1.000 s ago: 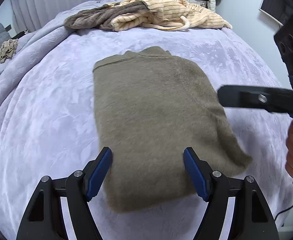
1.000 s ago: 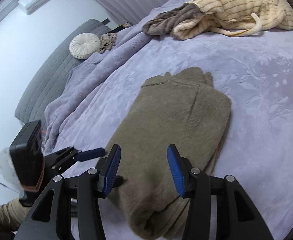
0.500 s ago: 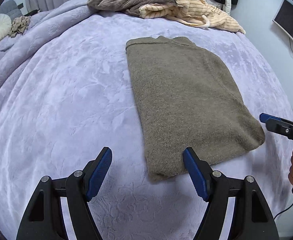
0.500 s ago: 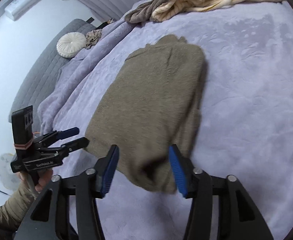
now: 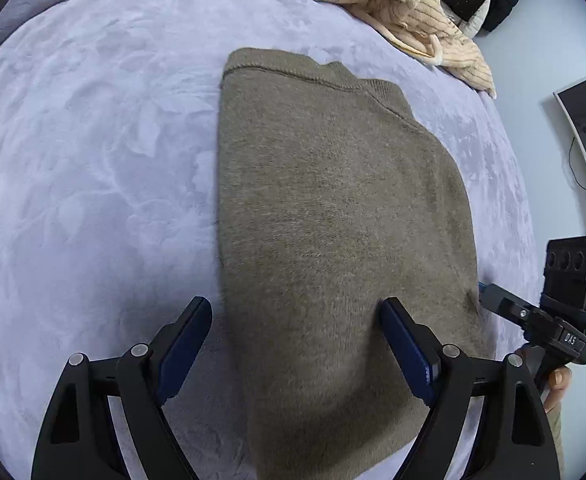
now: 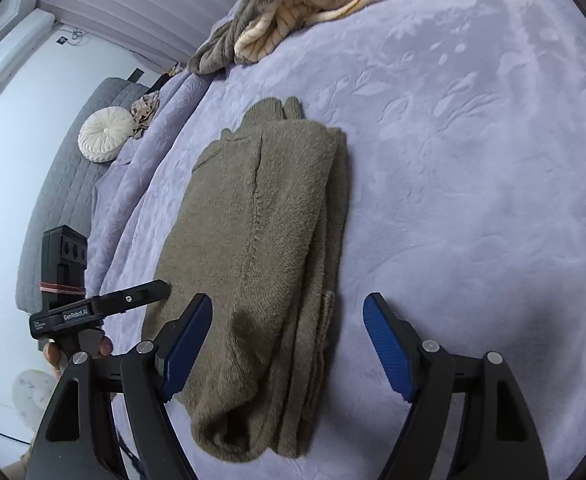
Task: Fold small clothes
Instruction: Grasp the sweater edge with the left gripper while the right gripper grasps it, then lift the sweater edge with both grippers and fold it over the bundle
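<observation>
Two claws: left claw [image 5: 295,344] and right claw [image 6: 287,340] were widening, released, astride the sweater's near end.
Sweater [image 5: 333,208]: narrow-folded on the bed [image 5: 93,140].
Change: claws dropped closer.
Meaning: crosswise fold probably next.

Even soft daylight, no glare; I see fisheye bending with dark rim, faint shadow under sweater [image 6: 261,240], focus slightly soft.
</observation>
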Available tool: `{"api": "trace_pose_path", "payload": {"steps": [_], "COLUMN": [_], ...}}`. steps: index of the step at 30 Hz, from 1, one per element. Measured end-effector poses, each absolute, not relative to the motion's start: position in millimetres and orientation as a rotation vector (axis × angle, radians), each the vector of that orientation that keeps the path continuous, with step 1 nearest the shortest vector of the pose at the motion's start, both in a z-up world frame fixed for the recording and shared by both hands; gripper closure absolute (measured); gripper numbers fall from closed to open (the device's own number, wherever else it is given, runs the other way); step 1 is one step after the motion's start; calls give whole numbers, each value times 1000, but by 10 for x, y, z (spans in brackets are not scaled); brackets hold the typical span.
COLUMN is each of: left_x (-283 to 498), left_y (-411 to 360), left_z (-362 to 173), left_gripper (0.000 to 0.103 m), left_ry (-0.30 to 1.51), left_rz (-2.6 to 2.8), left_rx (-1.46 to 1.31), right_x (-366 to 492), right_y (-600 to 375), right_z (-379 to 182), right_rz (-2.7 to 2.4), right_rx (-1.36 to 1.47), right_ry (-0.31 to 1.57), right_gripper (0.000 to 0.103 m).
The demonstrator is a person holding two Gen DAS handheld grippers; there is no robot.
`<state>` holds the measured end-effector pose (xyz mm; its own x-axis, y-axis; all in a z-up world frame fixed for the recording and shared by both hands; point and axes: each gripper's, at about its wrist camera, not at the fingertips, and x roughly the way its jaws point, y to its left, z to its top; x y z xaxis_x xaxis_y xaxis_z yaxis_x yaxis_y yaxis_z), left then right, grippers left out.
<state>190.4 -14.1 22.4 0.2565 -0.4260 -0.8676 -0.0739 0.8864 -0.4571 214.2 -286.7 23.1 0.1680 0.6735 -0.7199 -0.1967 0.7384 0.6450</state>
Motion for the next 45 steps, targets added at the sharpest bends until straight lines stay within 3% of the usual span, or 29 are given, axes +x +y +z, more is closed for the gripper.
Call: {"api": "trace_pose_path", "payload": {"steps": [6,8,10,12,14,45], "left_x": [2005,2015,1995,1954,1920,720], "left_y": [-285,-313,-329,-380,-463,-432], "left_z": [44,61,106,196,298,1005], "left_gripper": [16,16,29,49,54,57], "left_ry": [1273,1260,1240,1215,1197,1065], "left_rz": [-295,-281,-294,-308,-299,-229], "left_rx": [-470,-453,-432,-384,-314,-190], "right_x": [2232,2261,2248,2194,2146,810], "right_y": [-2398,-2362,-2325,-2280,-2247,-1957], "right_z": [8,18,66,130,201,1138], "right_rz": [666,666,672,662,649,628], "right_rx": [363,371,342,292,257,28], "right_ry": [1285,1277,1259,1238,1220,1035], "right_gripper": [31,47,55,59,61,64]}}
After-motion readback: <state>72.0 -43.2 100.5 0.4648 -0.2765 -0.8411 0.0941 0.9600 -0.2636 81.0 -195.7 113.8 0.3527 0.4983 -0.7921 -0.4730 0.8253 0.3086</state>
